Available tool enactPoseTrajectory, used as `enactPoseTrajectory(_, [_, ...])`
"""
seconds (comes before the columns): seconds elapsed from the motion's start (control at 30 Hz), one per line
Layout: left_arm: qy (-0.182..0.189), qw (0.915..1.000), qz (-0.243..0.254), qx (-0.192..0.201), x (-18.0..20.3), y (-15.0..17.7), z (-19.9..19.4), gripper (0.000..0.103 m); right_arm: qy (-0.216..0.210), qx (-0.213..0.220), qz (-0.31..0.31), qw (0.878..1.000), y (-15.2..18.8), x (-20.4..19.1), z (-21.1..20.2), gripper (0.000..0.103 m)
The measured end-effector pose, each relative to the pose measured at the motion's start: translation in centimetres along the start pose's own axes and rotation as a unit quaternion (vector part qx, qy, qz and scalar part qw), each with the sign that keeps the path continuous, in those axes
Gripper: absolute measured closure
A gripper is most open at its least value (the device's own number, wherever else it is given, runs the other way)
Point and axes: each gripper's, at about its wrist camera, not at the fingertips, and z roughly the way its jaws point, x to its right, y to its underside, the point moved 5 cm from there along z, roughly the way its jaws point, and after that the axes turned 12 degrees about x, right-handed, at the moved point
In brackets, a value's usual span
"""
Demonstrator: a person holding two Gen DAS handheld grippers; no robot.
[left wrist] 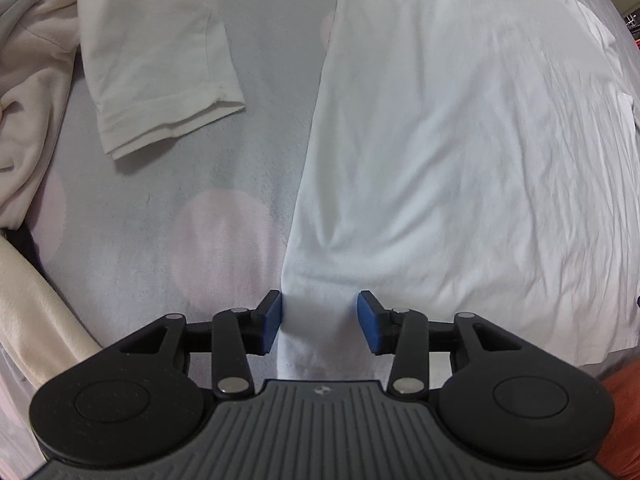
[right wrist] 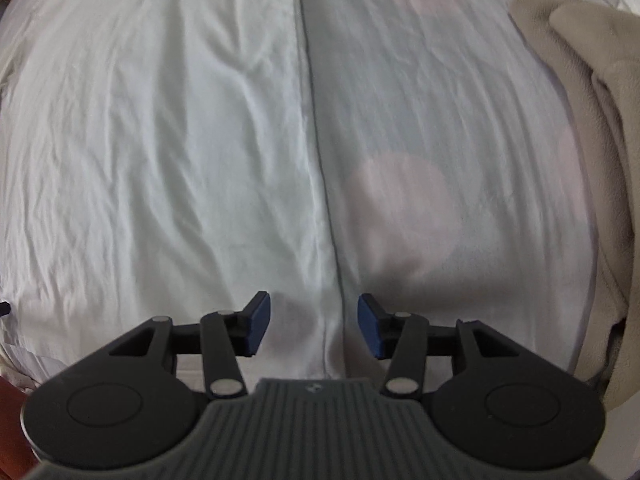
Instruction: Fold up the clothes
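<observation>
A white T-shirt (left wrist: 460, 152) lies spread flat on the grey sheet with pink dots (left wrist: 224, 240). One short sleeve (left wrist: 160, 60) stretches out at the upper left. My left gripper (left wrist: 320, 320) is open, its blue pads (left wrist: 272, 322) on either side of the shirt's lower left corner at the hem. In the right wrist view the same shirt (right wrist: 160, 140) fills the left half, its straight side edge running down the middle. My right gripper (right wrist: 314, 326) is open and straddles that edge near the hem, with the sheet (right wrist: 440, 160) on the right.
A cream fleece garment (left wrist: 28, 92) is bunched at the far left. A beige fleece garment (right wrist: 592, 140) lies along the right side in the right wrist view. Something orange (left wrist: 624, 412) shows at the near edge.
</observation>
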Motion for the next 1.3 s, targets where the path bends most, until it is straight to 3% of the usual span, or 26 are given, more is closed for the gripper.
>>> enactPoseTrajectory(0.13, [-0.001, 0.9998, -0.019, 0.010, -0.9, -0.2, -0.3, 0.078, 0.010, -0.014, -0.027, 0.999, 0.3, -0.6, 0.9, 0.050])
enactPoseTrajectory(0.2, [-0.003, 0.9997, -0.018, 0.014, -0.9, -0.4, -0.4, 0.088, 0.011, -0.015, -0.045, 0.999, 0.6, -1.0, 0.8, 0.056])
enactPoseTrajectory(0.27, [-0.003, 0.9998, -0.003, 0.019, -0.5, -0.6, -0.6, 0.097, -0.003, -0.009, -0.060, 0.998, 1.0, -1.3, 0.3, 0.082])
enactPoseTrajectory(0.33, [-0.004, 0.9996, 0.019, 0.018, 0.2, -0.9, -0.9, 0.100, -0.010, 0.003, -0.064, 0.998, 1.4, -1.2, -0.5, 0.098])
enactPoseTrajectory(0.57, [-0.002, 0.9941, 0.097, 0.049, 1.5, -1.9, -4.9, 0.101, -0.011, 0.007, -0.140, 0.990, 2.4, -1.2, -4.1, 0.099])
enactPoseTrajectory(0.63, [-0.009, 0.9904, 0.126, 0.056, 1.8, -1.6, -5.9, 0.101, -0.009, -0.003, -0.156, 0.988, 1.4, 0.4, -4.4, 0.103])
enactPoseTrajectory(0.67, [-0.014, 0.9891, 0.137, 0.053, 1.3, -0.8, -6.1, 0.101, -0.004, -0.008, -0.163, 0.987, 0.4, 1.7, -4.3, 0.103])
enactPoseTrajectory(0.8, [-0.034, 0.9872, 0.152, 0.031, 3.3, 1.0, -4.6, 0.101, 0.044, -0.043, -0.186, 0.981, 1.8, 2.9, -2.8, 0.103])
enactPoseTrajectory(0.93, [-0.083, 0.9835, 0.161, -0.003, 3.3, 1.4, -1.9, 0.103, 0.024, -0.025, -0.143, 0.989, 2.3, 4.9, -2.5, 0.103])
enactPoseTrajectory(1.03, [-0.114, 0.9813, 0.154, -0.016, 2.2, 1.1, -1.0, 0.103, 0.016, -0.003, -0.127, 0.992, 2.1, 5.8, -3.0, 0.097])
enactPoseTrajectory(1.07, [-0.101, 0.9846, 0.142, -0.011, 1.8, 0.9, -1.2, 0.103, 0.010, 0.009, -0.121, 0.993, 1.7, 6.0, -3.3, 0.097])
enactPoseTrajectory(1.2, [-0.073, 0.9908, 0.110, 0.033, 0.6, -0.5, -2.9, 0.102, -0.021, 0.076, -0.091, 0.993, -0.5, 5.8, -4.8, 0.090])
enactPoseTrajectory(1.3, [-0.079, 0.9883, 0.103, 0.080, -0.4, -1.9, -4.4, 0.096, -0.034, 0.142, -0.064, 0.987, -2.7, 4.9, -5.8, 0.074])
